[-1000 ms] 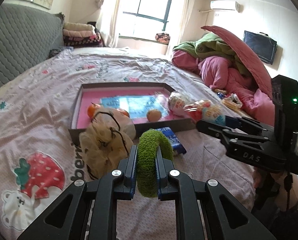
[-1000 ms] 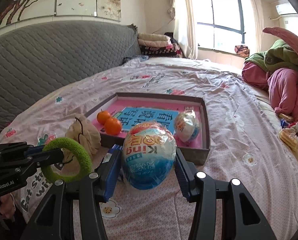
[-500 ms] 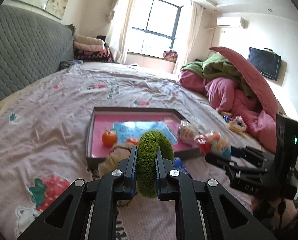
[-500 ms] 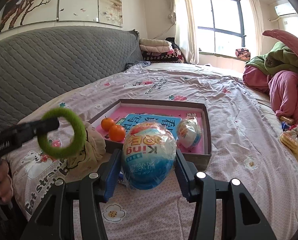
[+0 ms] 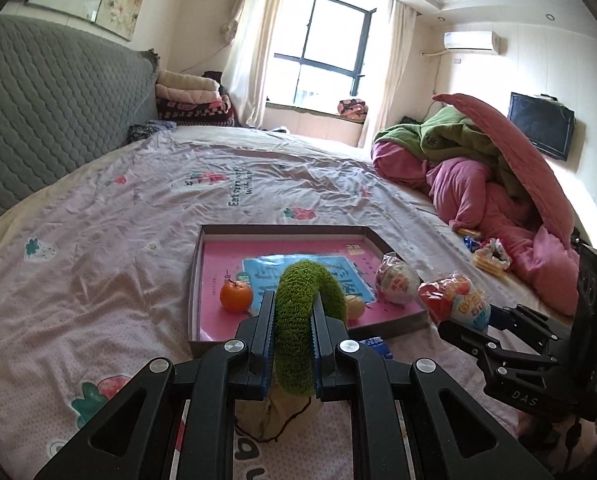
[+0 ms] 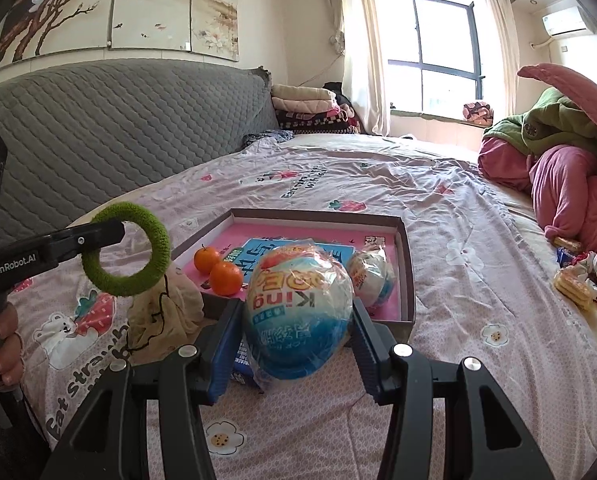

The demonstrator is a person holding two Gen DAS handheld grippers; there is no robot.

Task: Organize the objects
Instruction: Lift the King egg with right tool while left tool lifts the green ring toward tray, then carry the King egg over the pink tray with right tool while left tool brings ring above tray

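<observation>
On the left, the left gripper (image 6: 110, 234) is pinching a fuzzy green fabric ring (image 6: 127, 250) between closed fingers, above the bed's pink printed sheet (image 6: 450, 360). To its right, the right gripper (image 6: 296, 344) is squeezing a large plastic-wrapped toy egg (image 6: 298, 312), before the shallow pink-lined cardboard tray (image 6: 405, 264).

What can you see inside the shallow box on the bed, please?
Inside the box, on a pink and blue printed sheet, lie two oranges and a wrapped egg. The held egg hides the sheet's middle.
</observation>
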